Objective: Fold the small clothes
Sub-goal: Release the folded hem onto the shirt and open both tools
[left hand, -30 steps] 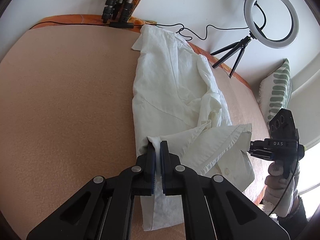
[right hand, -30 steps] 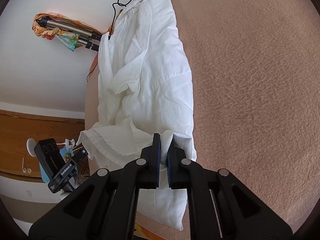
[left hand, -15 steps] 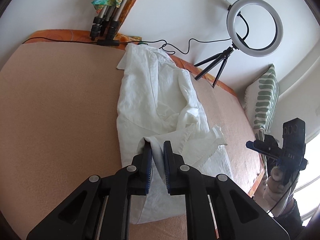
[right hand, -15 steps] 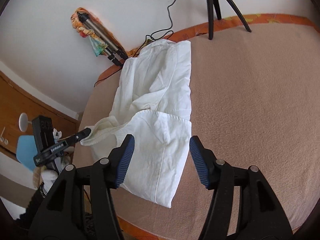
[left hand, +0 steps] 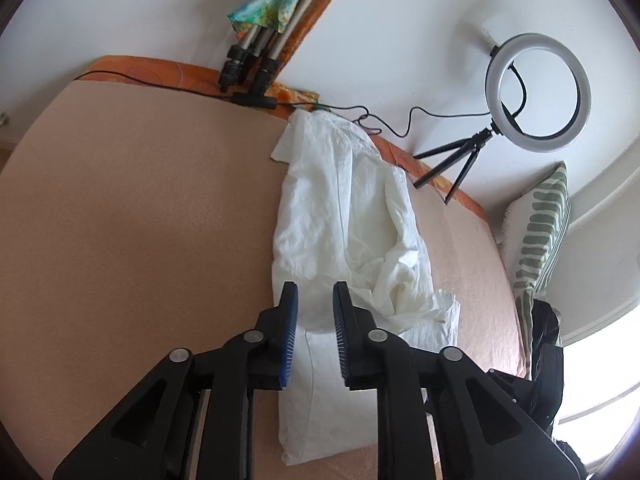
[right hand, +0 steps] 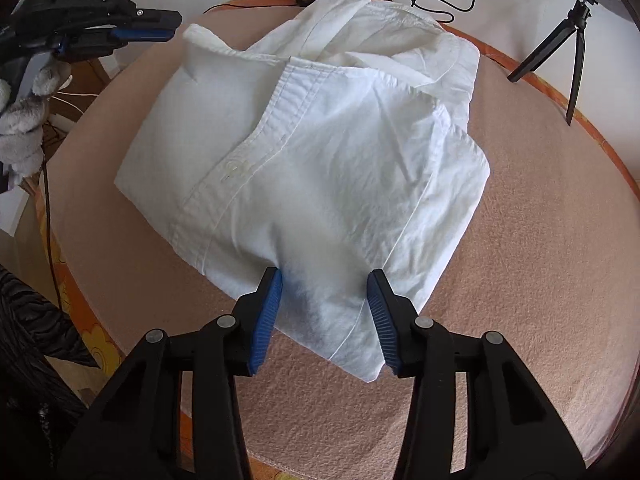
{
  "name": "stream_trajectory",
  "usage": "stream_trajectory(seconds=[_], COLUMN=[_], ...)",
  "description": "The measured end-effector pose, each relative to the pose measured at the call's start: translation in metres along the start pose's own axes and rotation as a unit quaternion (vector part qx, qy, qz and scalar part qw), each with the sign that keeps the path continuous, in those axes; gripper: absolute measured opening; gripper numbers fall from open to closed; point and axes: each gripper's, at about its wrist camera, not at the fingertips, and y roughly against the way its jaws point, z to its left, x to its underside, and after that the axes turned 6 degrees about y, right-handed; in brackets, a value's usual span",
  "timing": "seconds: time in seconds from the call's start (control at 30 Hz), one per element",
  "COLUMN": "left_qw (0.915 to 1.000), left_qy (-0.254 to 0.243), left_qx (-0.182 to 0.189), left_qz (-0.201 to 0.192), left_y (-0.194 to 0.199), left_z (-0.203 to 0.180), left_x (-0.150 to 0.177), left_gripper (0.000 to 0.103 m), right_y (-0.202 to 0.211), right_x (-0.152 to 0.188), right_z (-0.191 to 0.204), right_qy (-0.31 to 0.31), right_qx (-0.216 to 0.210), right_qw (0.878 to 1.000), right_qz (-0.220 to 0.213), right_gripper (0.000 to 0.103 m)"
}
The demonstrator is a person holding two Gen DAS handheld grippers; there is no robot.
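Observation:
A white button shirt (left hand: 344, 216) lies partly folded lengthwise on a tan bed cover (left hand: 132, 220); it also shows in the right wrist view (right hand: 320, 160), with its button placket and a folded-over lower part on top. My left gripper (left hand: 314, 294) is open and empty, above the shirt's near fold. My right gripper (right hand: 325, 280) is open wide and empty, its fingertips straddling the shirt's near corner. The left gripper also shows in the right wrist view (right hand: 160, 26), at the upper left, away from the shirt.
A ring light on a small tripod (left hand: 536, 88) stands at the bed's far right edge, with a cable (left hand: 384, 124) running along the wall. Folded tripod legs (left hand: 252, 60) lean at the far edge. A striped green pillow (left hand: 540, 232) lies at the right.
Both grippers let go of the shirt and opened. The lifted lower part now lies folded on the shirt. The right gripper moved round to the shirt's near corner; the left gripper drew back.

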Motion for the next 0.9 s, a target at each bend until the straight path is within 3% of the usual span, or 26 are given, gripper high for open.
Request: stream_trajectory(seconds=[0.07, 0.1, 0.2, 0.33, 0.53, 0.63, 0.73, 0.83, 0.9], left_qw=[0.9994, 0.9989, 0.9939, 0.9804, 0.9814, 0.9860, 0.9858, 0.9911, 0.9940], left_qy=[-0.017, -0.038, -0.107, -0.187, -0.172, -0.147, -0.155, -0.124, -0.104], left_qx=[-0.002, -0.002, 0.024, -0.006, -0.049, -0.048, -0.057, -0.048, -0.032], left_qz=[-0.031, -0.028, 0.012, 0.061, 0.071, 0.063, 0.028, 0.008, 0.015], left_y=[0.014, 0.017, 0.007, -0.033, -0.072, -0.070, -0.057, -0.053, -0.062], left_z=[0.001, -0.003, -0.025, -0.044, -0.028, -0.020, -0.020, -0.012, -0.007], left_x=[0.002, 0.007, 0.034, 0.065, 0.054, 0.040, 0.017, -0.017, -0.041], left_gripper=[0.021, 0.021, 0.021, 0.021, 0.021, 0.021, 0.021, 0.022, 0.044], right_y=[0.005, 0.011, 0.027, 0.012, -0.021, -0.027, -0.012, -0.003, -0.003], right_x=[-0.003, -0.004, -0.010, -0.026, -0.031, -0.030, -0.033, -0.047, -0.062], right_z=[-0.005, -0.009, -0.021, -0.037, -0.062, -0.078, -0.097, -0.123, -0.141], right_qy=[-0.016, -0.022, -0.040, -0.061, -0.090, -0.109, -0.122, -0.138, -0.149], right_qx=[-0.012, -0.015, -0.039, -0.049, -0.025, -0.023, -0.023, -0.023, -0.029], right_qw=[1.000, 0.999, 0.996, 0.995, 0.995, 0.994, 0.991, 0.988, 0.985], right_qz=[-0.012, -0.023, -0.064, -0.057, -0.037, -0.024, -0.046, -0.071, -0.083], right_gripper=[0.047, 0.047, 0.047, 0.047, 0.047, 0.047, 0.047, 0.047, 0.047])
